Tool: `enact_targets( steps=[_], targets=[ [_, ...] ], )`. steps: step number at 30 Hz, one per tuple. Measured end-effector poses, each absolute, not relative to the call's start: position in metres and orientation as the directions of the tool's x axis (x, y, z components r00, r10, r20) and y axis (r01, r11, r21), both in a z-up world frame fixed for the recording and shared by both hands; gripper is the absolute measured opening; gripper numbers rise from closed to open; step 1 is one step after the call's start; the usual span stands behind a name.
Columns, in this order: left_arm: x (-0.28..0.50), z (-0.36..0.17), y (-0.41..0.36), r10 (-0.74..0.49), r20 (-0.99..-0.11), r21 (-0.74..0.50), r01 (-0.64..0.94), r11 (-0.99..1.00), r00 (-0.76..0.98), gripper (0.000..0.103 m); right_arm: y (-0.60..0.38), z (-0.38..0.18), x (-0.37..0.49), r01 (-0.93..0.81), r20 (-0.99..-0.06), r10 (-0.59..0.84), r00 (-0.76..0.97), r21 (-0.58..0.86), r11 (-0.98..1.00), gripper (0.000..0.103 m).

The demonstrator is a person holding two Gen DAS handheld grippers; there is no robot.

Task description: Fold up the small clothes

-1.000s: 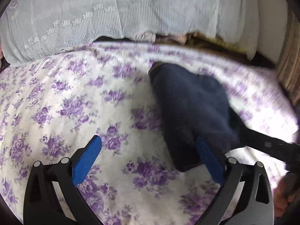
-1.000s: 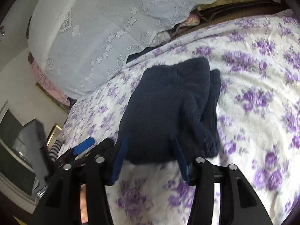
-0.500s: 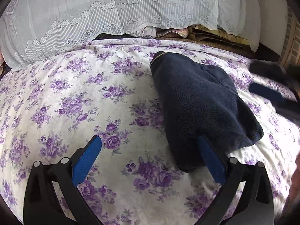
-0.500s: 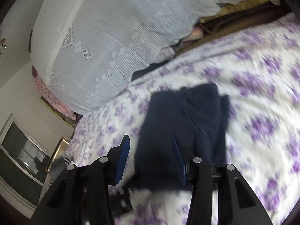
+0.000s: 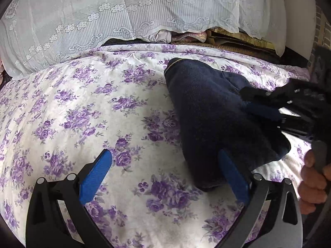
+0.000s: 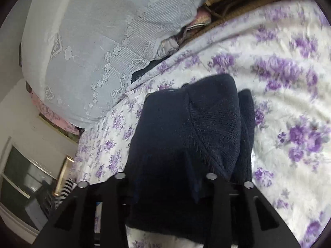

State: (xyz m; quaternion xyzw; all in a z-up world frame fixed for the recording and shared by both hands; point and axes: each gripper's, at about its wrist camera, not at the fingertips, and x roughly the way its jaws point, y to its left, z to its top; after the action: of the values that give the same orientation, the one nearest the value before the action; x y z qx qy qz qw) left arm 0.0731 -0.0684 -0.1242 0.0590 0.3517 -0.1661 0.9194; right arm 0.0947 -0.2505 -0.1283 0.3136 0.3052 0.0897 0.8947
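A folded navy knit garment point(image 5: 206, 113) lies on the floral bedsheet point(image 5: 82, 113). My left gripper point(image 5: 165, 159) is open wide just above the sheet. Its right blue pad rests against the garment's near end, and its left pad is over bare sheet. My right gripper point(image 5: 250, 100) comes in from the right over the top of the garment. In the right wrist view the garment point(image 6: 186, 124) fills the gap of that gripper point(image 6: 163, 161). Both pads are dark against the knit. I see no pinch in the fabric.
A white lace cover point(image 5: 124, 20) drapes a pile of bedding along the far side of the bed. A person's hand point(image 5: 312, 177) holds the right gripper's handle. Beyond the bed's left edge stands a dark glass-fronted cabinet point(image 6: 24, 175).
The right gripper had lifted off the garment to the right and has now come back down over it. The left gripper and the garment have stayed put.
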Motion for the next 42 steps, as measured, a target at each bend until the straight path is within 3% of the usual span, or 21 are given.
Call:
enact_targets(
  steps=[4, 7, 17, 20, 22, 28, 31, 34, 39, 42],
  targets=[
    [0.073, -0.124, -0.068, -0.266, -0.668, -0.013, 0.346, 0.938, 0.695, 0.099, -0.246, -0.113, 0.081, -0.002, -0.473, 0.331, 0.816, 0.571, 0.821, 0.056],
    [0.073, -0.124, -0.068, -0.262, -0.666, -0.008, 0.345, 0.939, 0.699, 0.099, -0.248, -0.13, 0.079, 0.037, -0.532, 0.308, 0.789, 0.542, 0.84, 0.062],
    [0.073, -0.125, -0.068, -0.261, -0.664, -0.003, 0.346, 0.938, 0.7, 0.099, -0.257, -0.131, 0.056, 0.07, -0.501, 0.239, 0.832, 0.522, 0.85, 0.062],
    [0.073, -0.124, -0.068, -0.26, -0.659, 0.003, 0.348, 0.937, 0.706, 0.099, -0.273, -0.14, 0.056, 0.163, -0.542, 0.16, 0.825, 0.499, 0.851, 0.062],
    [0.073, -0.125, -0.068, -0.26, -0.659, 0.003, 0.348, 0.938, 0.706, 0.099, -0.284, -0.166, 0.066, 0.228, -0.617, 0.17, 0.768, 0.513, 0.827, 0.062],
    [0.073, -0.124, -0.068, -0.261, -0.659, 0.0, 0.347, 0.938, 0.705, 0.099, -0.289, -0.172, 0.065, 0.196, -0.589, 0.21, 0.78, 0.55, 0.812, 0.069],
    [0.072, -0.124, -0.068, -0.261, -0.659, -0.001, 0.346, 0.938, 0.705, 0.099, -0.296, -0.168, 0.056, 0.183, -0.541, 0.242, 0.806, 0.616, 0.766, 0.075],
    [0.072, -0.123, -0.068, -0.257, -0.657, 0.005, 0.345, 0.939, 0.709, 0.099, -0.298, -0.162, 0.045, 0.179, -0.505, 0.244, 0.828, 0.651, 0.738, 0.076],
    [0.072, -0.123, -0.068, -0.259, -0.657, 0.003, 0.346, 0.938, 0.709, 0.099, -0.282, -0.139, 0.027, 0.08, -0.413, 0.229, 0.881, 0.609, 0.789, 0.076],
    [0.072, -0.123, -0.069, -0.258, -0.657, 0.004, 0.345, 0.939, 0.709, 0.099, -0.265, -0.139, 0.033, 0.002, -0.412, 0.297, 0.862, 0.588, 0.809, 0.078]
  ],
)
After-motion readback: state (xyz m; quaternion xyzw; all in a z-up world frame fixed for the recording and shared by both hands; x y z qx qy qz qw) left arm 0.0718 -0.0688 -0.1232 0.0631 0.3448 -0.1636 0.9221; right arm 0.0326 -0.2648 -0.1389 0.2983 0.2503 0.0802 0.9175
